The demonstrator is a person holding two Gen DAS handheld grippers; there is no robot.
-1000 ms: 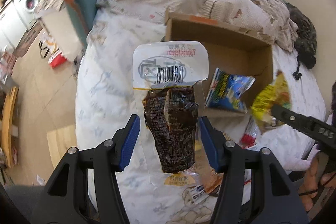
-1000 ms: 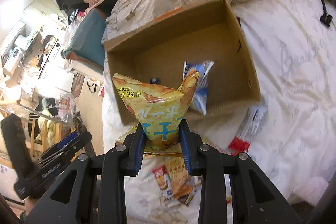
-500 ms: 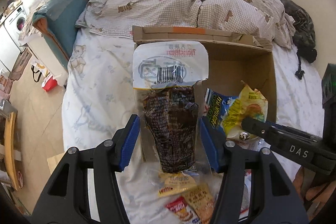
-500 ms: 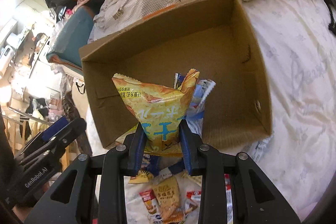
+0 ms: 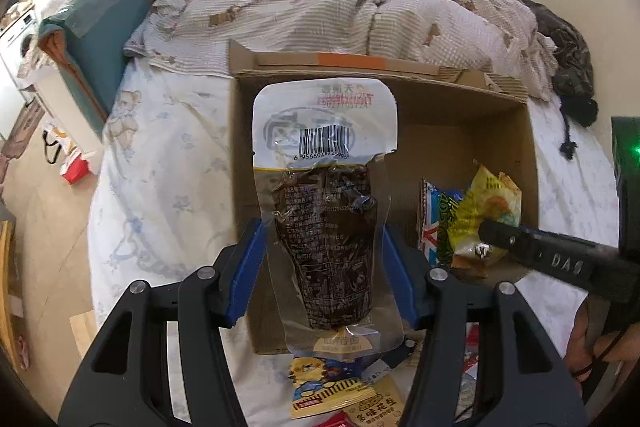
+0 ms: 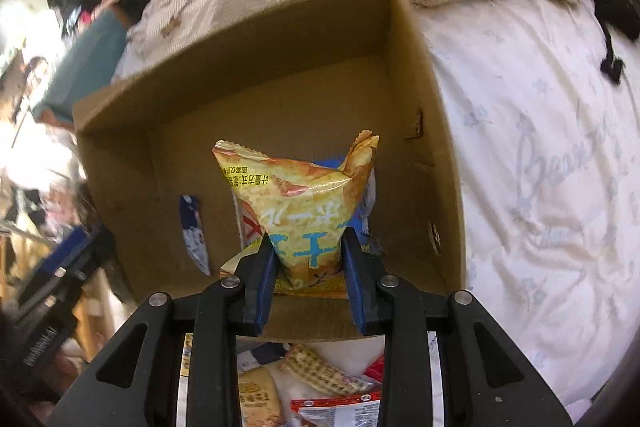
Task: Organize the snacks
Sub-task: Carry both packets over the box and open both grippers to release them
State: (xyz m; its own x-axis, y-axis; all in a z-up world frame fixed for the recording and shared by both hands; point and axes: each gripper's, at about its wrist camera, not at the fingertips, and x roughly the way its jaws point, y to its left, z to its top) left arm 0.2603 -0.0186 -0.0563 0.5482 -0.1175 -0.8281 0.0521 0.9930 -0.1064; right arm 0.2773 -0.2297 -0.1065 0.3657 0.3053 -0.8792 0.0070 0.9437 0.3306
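Observation:
My left gripper (image 5: 320,259) is shut on a clear pouch of dark brown snack (image 5: 326,211) with a white barcode top, held over the near left part of the open cardboard box (image 5: 440,115). My right gripper (image 6: 308,259) is shut on a yellow snack bag (image 6: 304,203) and holds it inside the box (image 6: 280,99), over a blue packet (image 6: 362,223). In the left wrist view the right gripper (image 5: 486,247) and yellow bag (image 5: 484,215) sit at the box's right side beside the blue packet (image 5: 430,223).
The box lies on a white bed sheet (image 6: 540,147) with a rumpled checked quilt (image 5: 340,7) behind it. Several loose snack packets (image 5: 336,387) lie on the sheet before the box (image 6: 320,383). The floor and furniture are to the left (image 5: 40,187).
Both grippers have moved forward toward the box. The yellow bag has gone from above the front wall to inside the box. The brown pouch now hangs over the box's near left corner.

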